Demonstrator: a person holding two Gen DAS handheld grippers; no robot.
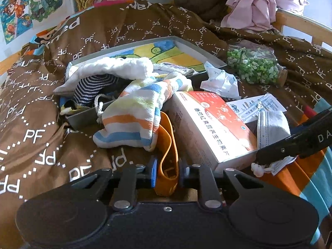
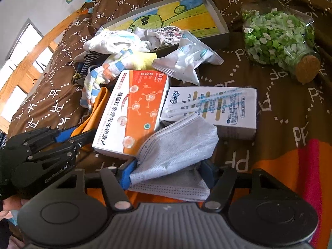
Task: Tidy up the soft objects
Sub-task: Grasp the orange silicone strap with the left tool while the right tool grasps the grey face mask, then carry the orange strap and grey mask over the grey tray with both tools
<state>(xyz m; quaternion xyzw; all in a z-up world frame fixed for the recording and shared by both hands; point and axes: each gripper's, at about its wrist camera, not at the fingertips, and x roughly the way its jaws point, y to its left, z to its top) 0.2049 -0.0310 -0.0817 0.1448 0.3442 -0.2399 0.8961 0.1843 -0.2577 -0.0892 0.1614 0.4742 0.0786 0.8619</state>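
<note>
The orange band [image 1: 167, 151], a soft rubbery loop, lay on the brown bedspread [image 1: 41, 108] between the striped cloth [image 1: 134, 112] and the orange-and-white box [image 1: 209, 120], and the left gripper [image 1: 167, 175] had its blue pads closed onto the near end of it. The striped cloth draped over the front wall of the grey tray [image 1: 83, 115], which already held a white quilted cloth [image 1: 116, 66] and a dark striped sock [image 1: 91, 87]. The right gripper [image 2: 168, 173] pinched a bunched grey face mask [image 2: 176, 151] at one corner, its far finger partly hidden by the mask; whether both pads gripped it firmly could not be told, though the mask stood crumpled between them. Beyond the mask sat a white box [image 2: 213, 110], a clear plastic packet [image 2: 186, 60], and, well apart to the right, a corked jar of green paper stars [image 2: 278, 39] lying on its side.
</note>
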